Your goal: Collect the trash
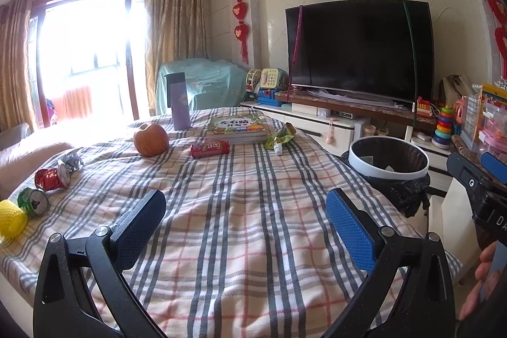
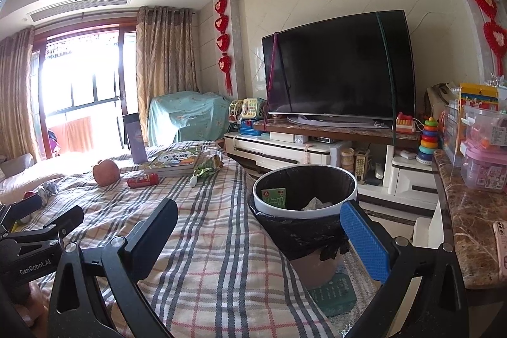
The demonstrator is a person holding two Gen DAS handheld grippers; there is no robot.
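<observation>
Left tool [image 1: 245,211]: jaws spread wide, nothing between them. I have it low over the plaid cloth [image 1: 253,243], looking down the length of the surface, which by my reading puts every loose item in front of it at once.

Right tool [image 2: 259,230]: also wide apart and empty, hanging at the cloth's right edge with its blue pad just in front of the bin. I judge that placement handy for dropping things in.

Trash bin [image 2: 304,189]: white rim, black liner, standing on the floor hard against the right edge of the covered surface, so a carry from cloth to bin is short. A green carton [image 2: 275,197] and crumpled paper already lie inside.

Trash awaiting collection:
- red can [image 1: 52,178], on its side, far left of the cloth
- green can [image 1: 33,201], on its side, just beside the red one
- yellow foam net [image 1: 11,219], at the left edge
- crumpled foil wrapper [image 1: 72,161], behind the red can
- red snack tube [image 1: 210,149], lying mid-cloth
- green squeeze pouch [image 1: 280,137], beside the books

Likely keepers, my judgement: apple [image 1: 150,139], stack of books [image 1: 237,129], purple flask [image 1: 178,105], upright at the far end.

The left cluster sits nearest the left tool, which suits it for those.
</observation>
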